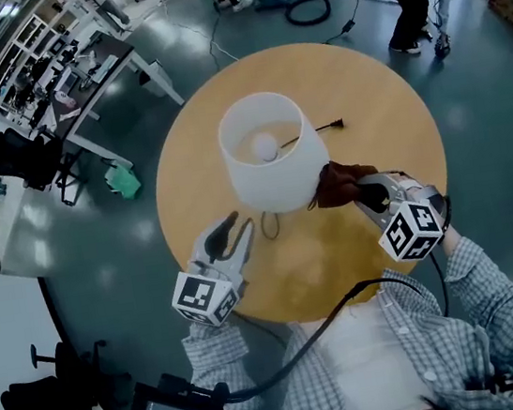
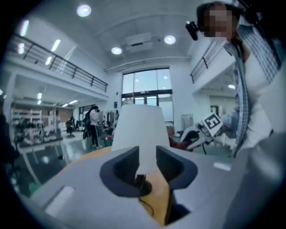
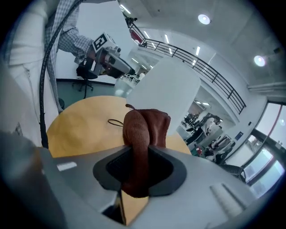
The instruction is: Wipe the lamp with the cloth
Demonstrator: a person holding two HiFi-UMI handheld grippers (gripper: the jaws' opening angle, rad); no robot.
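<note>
So my right tongs (image 1: 361, 190) are clamped on the brown cloth (image 1: 341, 183), right beside the shade of the white lamp (image 1: 268, 150) standing on the round tabletop (image 1: 370, 103). Left tongs (image 1: 238, 232) sit open with nothing in them, near the lamp's other side.

You had a brown cloth (image 3: 145, 134) in your right claw (image 3: 139, 170): matt, fuzzy, terry-like nap. The lamp shade (image 1: 268, 155) looked white, smooth, matt. The tabletop (image 1: 375, 107) was yellowish wood-look, smooth, faint sheen. Your right claw and left claw (image 2: 147, 167) had grey matt plastic shells, darker matt pads (image 2: 123, 167). Your shirt sleeve (image 1: 497, 298) was checked woven fabric. The floor (image 1: 480, 111) was glossy, mirrored lights.
</note>
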